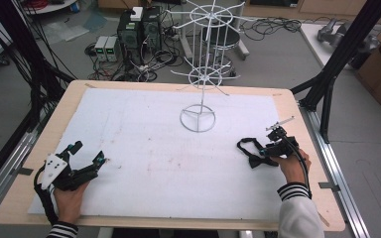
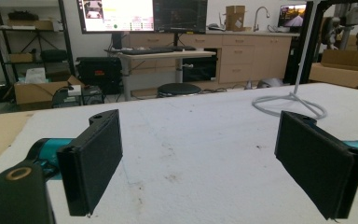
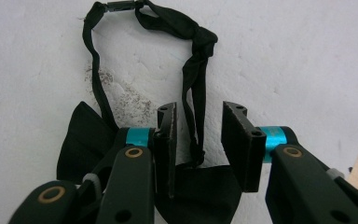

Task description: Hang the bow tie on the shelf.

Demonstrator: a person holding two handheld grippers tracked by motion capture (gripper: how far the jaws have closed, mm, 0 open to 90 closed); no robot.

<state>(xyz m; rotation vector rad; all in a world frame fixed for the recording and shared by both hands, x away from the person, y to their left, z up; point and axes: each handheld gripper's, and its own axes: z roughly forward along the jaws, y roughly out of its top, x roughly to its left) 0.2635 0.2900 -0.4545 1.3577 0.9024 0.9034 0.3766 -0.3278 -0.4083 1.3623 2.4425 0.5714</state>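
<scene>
**Right tongs narrowing on the bow tie strap**

The step in hand looks like the pickup of the black fabric bow tie with its thin looped neck strap, which lies flat on the white foam-covered tabletop directly under and ahead of the right tongs. Those tongs are partly closed, with a narrow gap left. One run of the strap passes between the jaws, lying close against the left one, but the pads do not yet press it. The bow's wings spread out beneath and behind the jaws, and the strap's loop with its small clasp lies farther out beyond the tips.

The left tongs rest low over bare tabletop, well apart from the bow tie, jaws spread wide with nothing between them.

The next move probably calls for the right jaws to finish closing on the strap and then lift it clear. Since the white wire display stand with spoked rings waits beyond both tongs, hanging the loop on one of its arms seems the likely aim. The strap is limp, so a light pinch may slip.
</scene>
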